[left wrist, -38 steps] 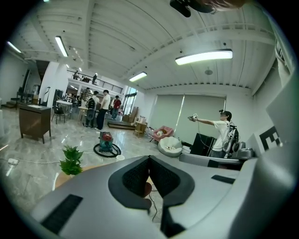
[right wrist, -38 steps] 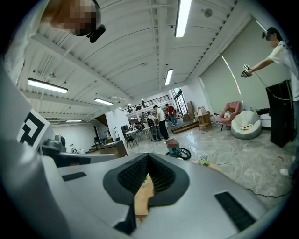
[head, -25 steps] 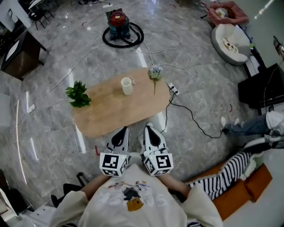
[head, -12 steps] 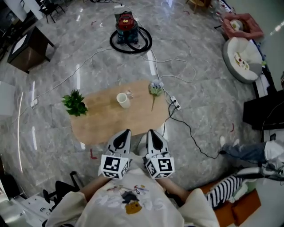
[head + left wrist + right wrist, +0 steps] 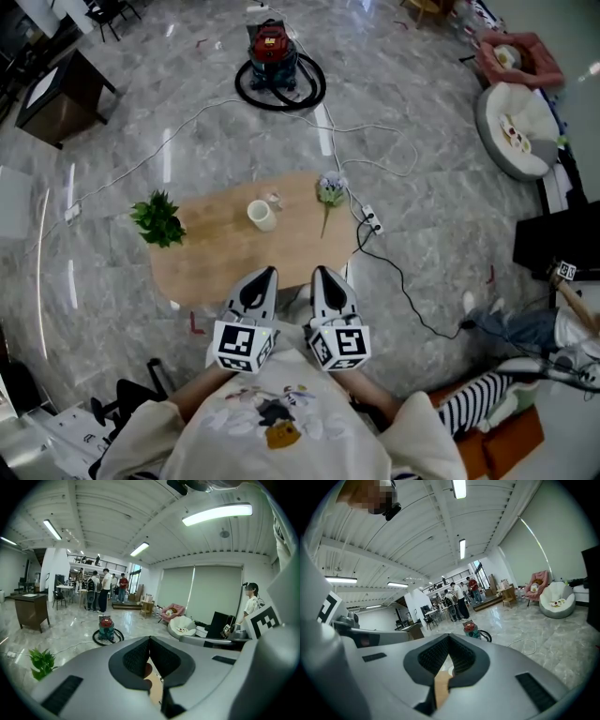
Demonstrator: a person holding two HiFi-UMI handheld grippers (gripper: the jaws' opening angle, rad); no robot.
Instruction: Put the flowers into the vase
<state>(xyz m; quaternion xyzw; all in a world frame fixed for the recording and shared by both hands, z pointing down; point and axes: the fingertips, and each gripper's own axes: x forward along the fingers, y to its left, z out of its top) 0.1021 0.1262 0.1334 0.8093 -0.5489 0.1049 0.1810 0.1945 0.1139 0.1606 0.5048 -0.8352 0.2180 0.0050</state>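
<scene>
The flower (image 5: 329,191) lies on the right end of the oval wooden table (image 5: 216,262), its stem pointing toward me. The white vase (image 5: 261,215) stands upright near the table's middle, left of the flower. My left gripper (image 5: 264,273) and right gripper (image 5: 321,272) hover side by side over the table's near edge, both well short of the flower and vase. Both are shut with nothing held. In the left gripper view the left gripper (image 5: 150,639) has its pads meeting, as does the right gripper (image 5: 449,637) in its own view; only a sliver of tabletop shows below them.
A green plant (image 5: 157,218) stands at the table's left end. A power strip (image 5: 372,221) and cables lie on the floor right of the table. A red vacuum (image 5: 272,45) with its coiled hose sits beyond. A seated person's striped sleeve (image 5: 469,394) is at the right.
The whole view has shifted and the table now looks slightly smaller and farther. Both grippers stayed side by side and shut, still over the table's near edge.
</scene>
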